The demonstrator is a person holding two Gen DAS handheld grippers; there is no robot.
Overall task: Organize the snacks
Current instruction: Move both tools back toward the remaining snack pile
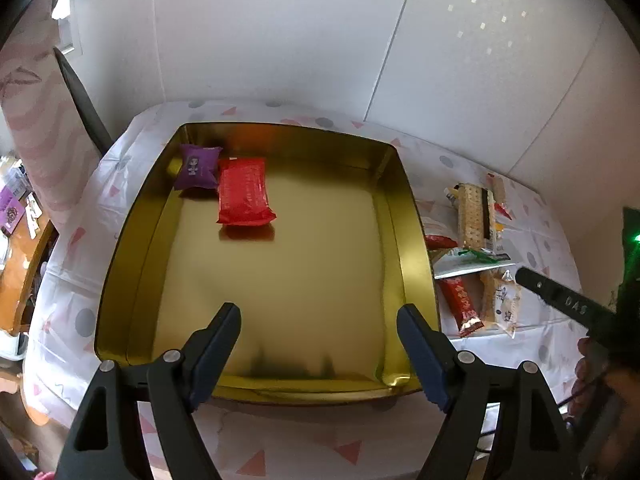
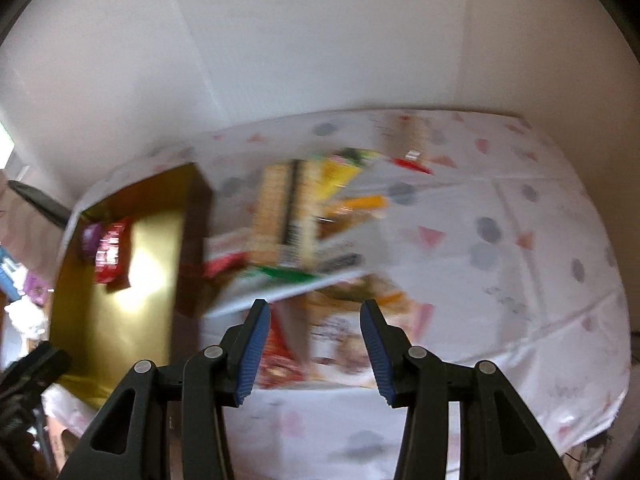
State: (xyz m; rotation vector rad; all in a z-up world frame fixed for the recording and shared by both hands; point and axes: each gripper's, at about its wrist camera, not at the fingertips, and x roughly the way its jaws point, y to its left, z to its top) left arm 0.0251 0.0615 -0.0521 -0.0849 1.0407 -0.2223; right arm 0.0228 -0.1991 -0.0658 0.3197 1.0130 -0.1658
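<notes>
Lengthwise, red packet [image 1: 245,192] – long axis toward tin's [image 1: 412,240] far wall.

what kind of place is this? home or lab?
Probably a home tabletop: patterned tablecloth, gold tin holding two snack packets, a loose pile of snacks beside it, and household clutter off the table's left edge.

Both grippers, the left gripper [image 1: 319,312] and the right gripper [image 2: 315,308], share black triangular-cutout arms, silver pivot pins and ribbed blue pads on the fingers [image 2: 253,346]; white lettering, perhaps "DAS", marks one.
</notes>
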